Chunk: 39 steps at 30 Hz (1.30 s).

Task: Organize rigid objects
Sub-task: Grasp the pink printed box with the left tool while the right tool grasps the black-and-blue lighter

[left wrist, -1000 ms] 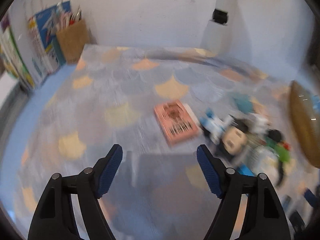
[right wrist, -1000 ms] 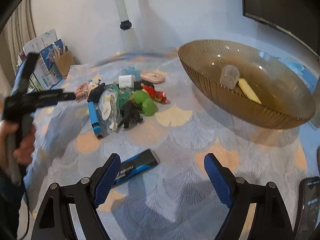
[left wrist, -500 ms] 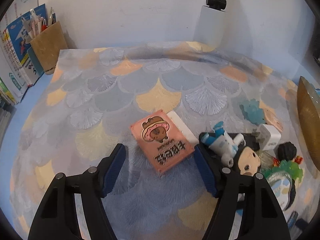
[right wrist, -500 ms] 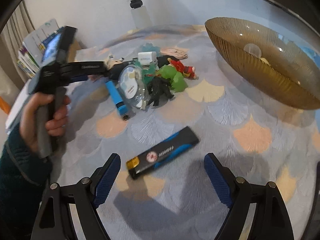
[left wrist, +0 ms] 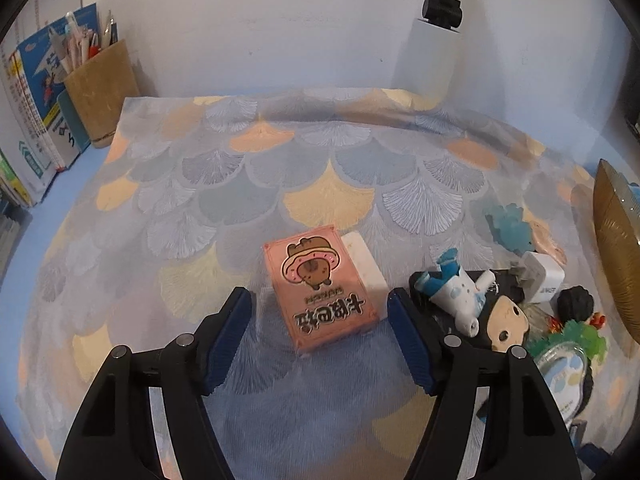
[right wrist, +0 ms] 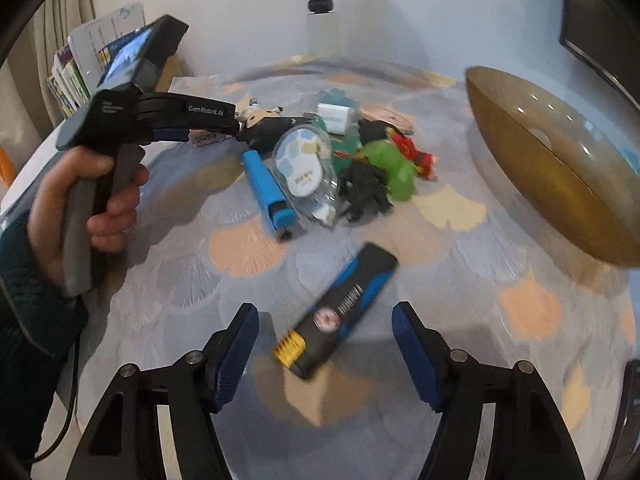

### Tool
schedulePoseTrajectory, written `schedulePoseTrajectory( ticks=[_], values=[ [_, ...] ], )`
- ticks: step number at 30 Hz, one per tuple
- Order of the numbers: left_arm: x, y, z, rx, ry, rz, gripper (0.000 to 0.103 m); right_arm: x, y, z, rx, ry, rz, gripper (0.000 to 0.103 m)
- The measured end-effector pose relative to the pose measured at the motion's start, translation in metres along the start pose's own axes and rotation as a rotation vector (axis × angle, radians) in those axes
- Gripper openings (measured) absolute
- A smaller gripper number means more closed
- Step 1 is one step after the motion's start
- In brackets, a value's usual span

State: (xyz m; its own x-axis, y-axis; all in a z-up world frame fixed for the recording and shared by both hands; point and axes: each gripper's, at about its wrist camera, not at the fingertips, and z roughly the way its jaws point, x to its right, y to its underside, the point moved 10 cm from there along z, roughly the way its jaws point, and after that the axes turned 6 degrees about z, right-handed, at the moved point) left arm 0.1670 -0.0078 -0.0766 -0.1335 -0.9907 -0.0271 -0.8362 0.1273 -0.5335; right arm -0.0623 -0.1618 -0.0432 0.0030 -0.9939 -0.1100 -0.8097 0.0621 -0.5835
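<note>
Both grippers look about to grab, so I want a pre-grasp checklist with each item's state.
1. Pink box lies between the closing left gripper jaws, pads not touching: ok.
2. White block touching the box's far side may get caught: not ok.
3. Black-and-blue case between the closing right gripper jaws: ok.
4. Case lies diagonally across the jaws: not ok.
5. Bowl has room: cannot tell.
</note>
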Motion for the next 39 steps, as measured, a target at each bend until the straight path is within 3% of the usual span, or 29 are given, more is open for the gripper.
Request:
schedulePoseTrajectory(
  ticks=[1, 4, 6, 8, 12, 16, 18, 19, 21, 22, 25, 28, 31, 33, 35, 38, 39],
  values=[
    [0.0, -0.001, -0.001, 0.01, -0.009, 0.007, 0.046, 0.004, 0.005, -0.004, 0.006, -0.003, 0.008, 0.068],
    [-0.002, 0.003, -0.008, 0.009, 0.019, -0.01, 0.041, 0.003, 0.009, -0.006, 0.027, 0.041, -0.013, 0.061],
    [-0.005, 0.009, -0.016, 0.017, 0.031, -0.017, 0.04, -0.006, 0.006, -0.002, 0.036, 0.057, -0.053, 0.039],
    [-0.007, 0.022, -0.03, 0.018, 0.053, -0.02, 0.04, -0.013, 0.004, -0.001, 0.034, 0.045, -0.08, 0.029],
    [-0.001, 0.055, -0.052, -0.004, 0.12, -0.028, 0.039, -0.005, 0.013, -0.011, 0.006, 0.015, -0.111, 0.024],
    [0.011, 0.083, -0.068, -0.016, 0.153, -0.018, 0.039, 0.025, 0.025, -0.025, 0.0, 0.034, -0.108, 0.024],
    [0.016, 0.092, -0.074, -0.018, 0.143, -0.008, 0.042, 0.032, 0.027, -0.03, -0.002, 0.003, -0.086, 0.023],
    [0.017, 0.095, -0.076, -0.019, 0.131, -0.002, 0.048, 0.035, 0.028, -0.032, -0.004, -0.009, -0.073, 0.024],
    [0.019, 0.098, -0.081, -0.01, 0.119, 0.008, 0.075, 0.041, 0.028, -0.029, -0.013, -0.02, -0.045, 0.029],
    [0.021, 0.099, -0.085, 0.004, 0.12, 0.006, 0.079, 0.043, 0.03, -0.029, -0.01, -0.034, -0.03, 0.03],
    [0.028, 0.102, -0.093, 0.022, 0.114, 0.031, 0.08, 0.038, 0.031, -0.031, -0.003, -0.055, -0.023, 0.041],
    [0.032, 0.1, -0.081, -0.007, 0.048, 0.063, 0.08, 0.031, 0.033, -0.031, 0.008, -0.037, -0.046, 0.048],
    [0.032, 0.096, -0.07, -0.012, -0.01, 0.087, 0.073, 0.031, 0.031, -0.028, 0.02, -0.021, -0.047, 0.048],
    [0.034, 0.091, -0.067, -0.007, 0.005, 0.087, 0.057, 0.034, 0.029, -0.028, 0.022, -0.02, -0.034, 0.048],
    [0.034, 0.088, -0.066, 0.003, -0.008, 0.092, 0.051, 0.036, 0.024, -0.026, 0.023, -0.012, -0.027, 0.047],
    [0.032, 0.084, -0.073, 0.054, -0.031, 0.099, 0.037, 0.034, 0.018, -0.022, 0.032, 0.013, -0.048, 0.039],
    [0.031, 0.084, -0.072, 0.053, -0.016, 0.083, 0.037, 0.032, 0.017, -0.02, 0.041, 0.04, -0.073, 0.034]
  ],
)
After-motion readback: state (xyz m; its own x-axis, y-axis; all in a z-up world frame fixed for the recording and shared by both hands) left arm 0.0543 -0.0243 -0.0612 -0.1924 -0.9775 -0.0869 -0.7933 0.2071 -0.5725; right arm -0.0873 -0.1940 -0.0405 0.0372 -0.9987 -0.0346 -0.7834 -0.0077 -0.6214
